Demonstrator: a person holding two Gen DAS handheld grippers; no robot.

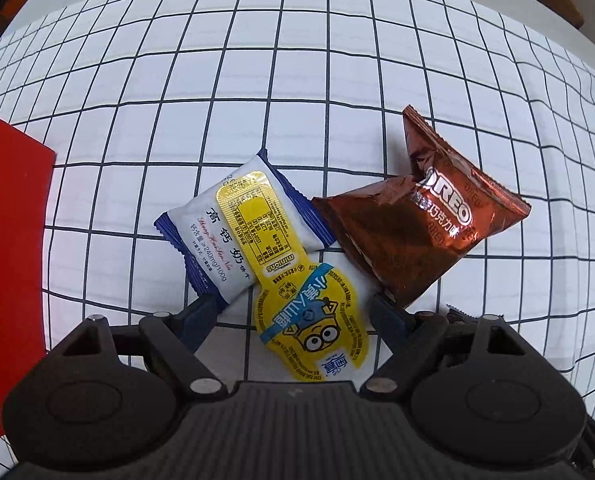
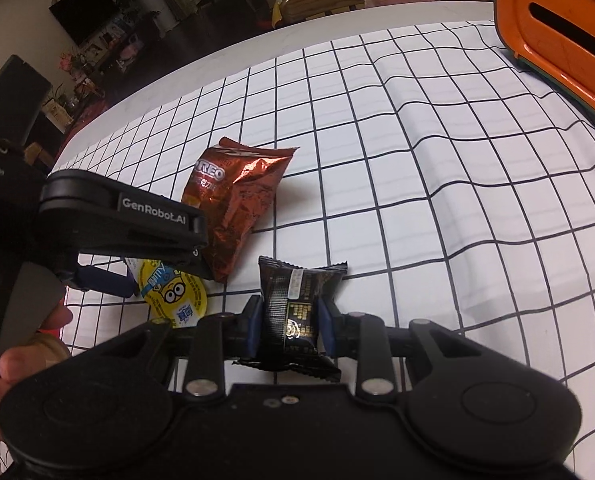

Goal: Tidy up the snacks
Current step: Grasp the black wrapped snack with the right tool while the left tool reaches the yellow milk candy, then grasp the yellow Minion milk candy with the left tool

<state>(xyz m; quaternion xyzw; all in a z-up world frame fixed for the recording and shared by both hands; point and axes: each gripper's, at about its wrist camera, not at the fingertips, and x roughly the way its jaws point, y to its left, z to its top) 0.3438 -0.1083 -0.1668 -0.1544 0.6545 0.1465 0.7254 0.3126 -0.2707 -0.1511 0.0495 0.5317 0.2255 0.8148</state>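
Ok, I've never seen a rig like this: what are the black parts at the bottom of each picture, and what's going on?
Those are hand-held grippers, one per hand, each carrying a camera that looks along its fingers. The left gripper is open above a yellow jelly cup, beside a white milk snack packet and a brown Oreo bag on a checked tablecloth. The right gripper is shut on a black snack packet. An orange container stands at the far right.
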